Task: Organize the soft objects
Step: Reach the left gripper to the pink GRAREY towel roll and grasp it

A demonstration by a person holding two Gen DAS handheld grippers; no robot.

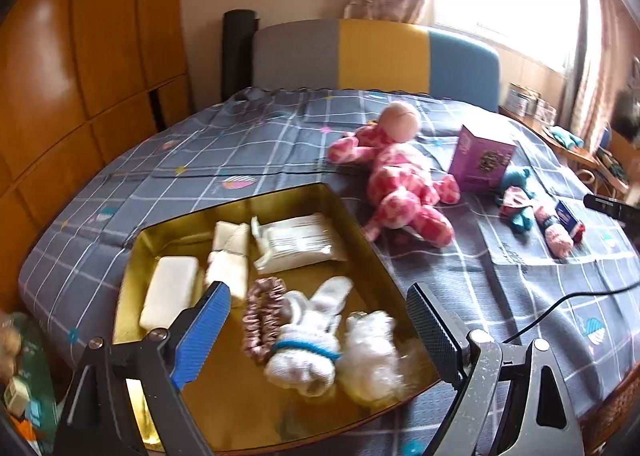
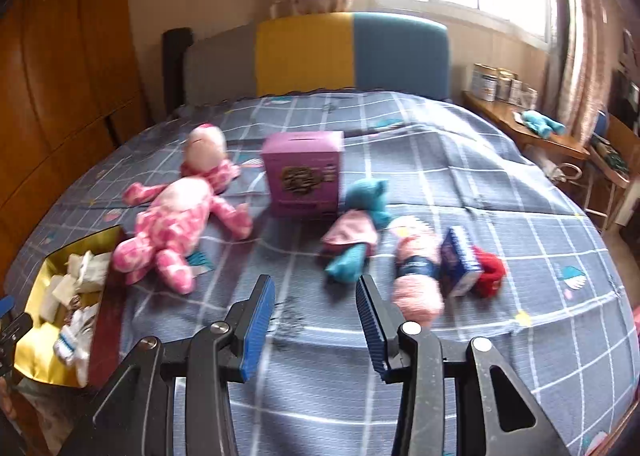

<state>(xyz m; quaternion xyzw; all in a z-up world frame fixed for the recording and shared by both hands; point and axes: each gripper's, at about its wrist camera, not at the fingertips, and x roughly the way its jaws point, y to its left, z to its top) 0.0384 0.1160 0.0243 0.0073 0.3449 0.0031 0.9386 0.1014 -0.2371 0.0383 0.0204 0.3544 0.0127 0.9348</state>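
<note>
While the bed (image 2: pixel 460 175) in its grey checked cover is carrying everything, the gold box (image 1: pixel 168 223) lying at its near left part is serving as the landmark, and it is already holding several soft items: a sealed white packet (image 1: pixel 298 242), folded cream cloths (image 1: pixel 228 260), a white pad (image 1: pixel 170 298), a pink scrunchie (image 1: pixel 262 316), a rolled white sock with a blue band (image 1: pixel 308 348) and a fluffy white piece (image 1: pixel 372 368).

By my judgement the sorting is sitting partway. Beyond the box's far right corner the pink spotted plush (image 2: pixel 180 211) is lying face down, just beside the rim. Further right of the box are standing a purple carton (image 2: pixel 304 175), then a teal plush in a pink dress (image 2: pixel 356 232), a pink yarn roll (image 2: pixel 416 276), a small blue packet (image 2: pixel 460 260) and a red knit piece (image 2: pixel 490 270), all waiting outside it.

The left tool (image 1: pixel 320 330) is hovering over the box with jaws wide and nothing between them. The right tool (image 2: pixel 316 322) is hanging over bare cover right of the box, jaws narrower, also gripping nothing.

Open cover is lying between the box and the toys, giving room; the box's upright walls and the bed's near edge are looking like the limits to mind.
</note>
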